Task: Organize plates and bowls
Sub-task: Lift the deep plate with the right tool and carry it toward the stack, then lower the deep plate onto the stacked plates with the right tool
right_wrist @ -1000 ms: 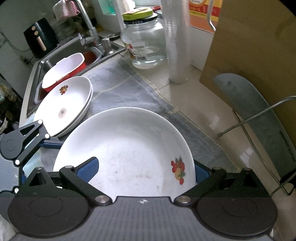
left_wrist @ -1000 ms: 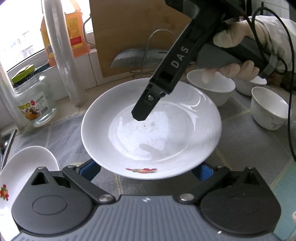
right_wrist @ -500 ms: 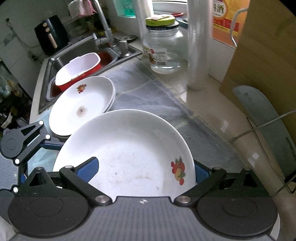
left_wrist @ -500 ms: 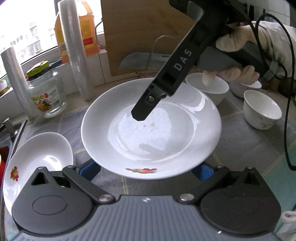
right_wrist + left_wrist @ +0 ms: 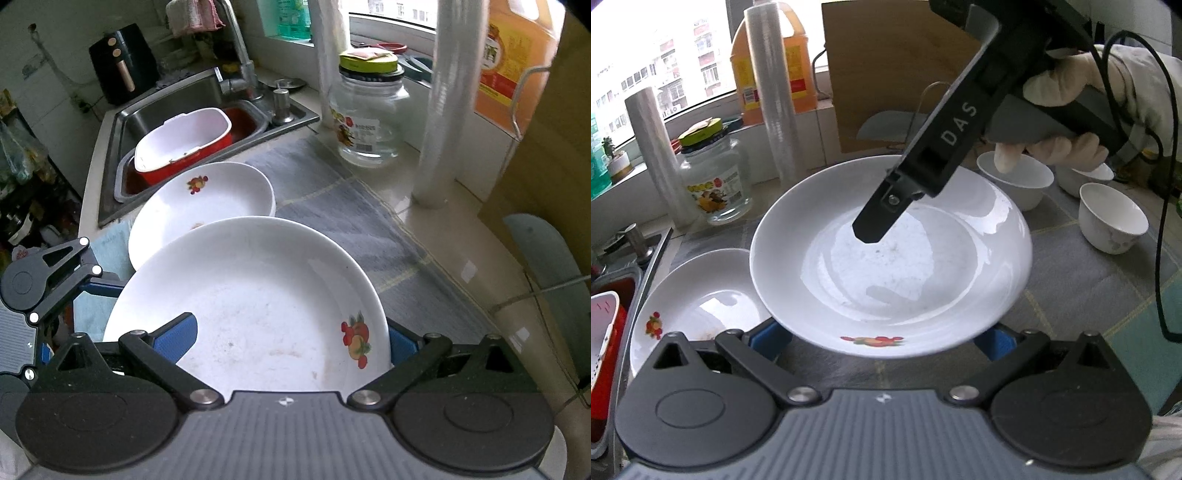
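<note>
1. Left wrist view: you have a white plate (image 5: pixel 890 280) with a small fruit picture on its near rim. It sits over the grey mat (image 5: pixel 1071 266).
2. Your left gripper (image 5: pixel 882 339) is spread wide. Both blue pads (image 5: pixel 768 339) are under the near rim of the plate. I cannot tell if they touch it.
3. Your right gripper (image 5: pixel 870 236) comes down from the top right, held by a gloved hand (image 5: pixel 1063 85). One black finger lies inside the plate; the other is hidden.
4. In the right wrist view, the right gripper (image 5: pixel 288 336) has one blue pad on top of the plate (image 5: pixel 258 295) and one behind it. It grips the plate between them.
5. Another white plate (image 5: pixel 207 199) lies on the mat just past the held one, near the sink (image 5: pixel 173 99).
6. Two small white bowls (image 5: pixel 1015 177) stand on the mat to the right, well apart from that plate.
</note>
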A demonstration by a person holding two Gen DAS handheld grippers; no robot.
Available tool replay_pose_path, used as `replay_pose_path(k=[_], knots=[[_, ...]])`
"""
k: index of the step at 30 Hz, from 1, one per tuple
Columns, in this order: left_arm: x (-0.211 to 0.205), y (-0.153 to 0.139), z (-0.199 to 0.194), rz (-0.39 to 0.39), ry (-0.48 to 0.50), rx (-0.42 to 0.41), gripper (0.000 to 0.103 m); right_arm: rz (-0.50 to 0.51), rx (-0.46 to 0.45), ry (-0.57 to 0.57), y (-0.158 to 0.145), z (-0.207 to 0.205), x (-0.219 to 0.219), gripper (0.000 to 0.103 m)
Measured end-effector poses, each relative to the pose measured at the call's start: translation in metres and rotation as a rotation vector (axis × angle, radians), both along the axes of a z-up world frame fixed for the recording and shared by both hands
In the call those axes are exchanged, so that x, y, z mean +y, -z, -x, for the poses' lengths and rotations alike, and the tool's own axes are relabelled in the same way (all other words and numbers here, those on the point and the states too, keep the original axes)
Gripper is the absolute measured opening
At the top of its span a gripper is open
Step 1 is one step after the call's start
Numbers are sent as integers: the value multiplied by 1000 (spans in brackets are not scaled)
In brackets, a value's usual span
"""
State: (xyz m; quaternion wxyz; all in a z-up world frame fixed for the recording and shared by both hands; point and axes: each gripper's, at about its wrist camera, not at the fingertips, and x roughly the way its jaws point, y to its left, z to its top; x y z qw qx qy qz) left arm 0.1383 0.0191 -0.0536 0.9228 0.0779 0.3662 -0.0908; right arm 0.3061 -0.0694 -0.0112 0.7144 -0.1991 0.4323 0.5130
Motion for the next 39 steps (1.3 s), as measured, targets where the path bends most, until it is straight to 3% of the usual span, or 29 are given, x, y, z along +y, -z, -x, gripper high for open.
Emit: replay_pose_path(k=[18,39], knots=[[80,-15,19,12,64,8,102,-1,-4,55,-1,29,67,103],[130,-2,5,41,55,39,102,30,16,62,16,13,123,103]])
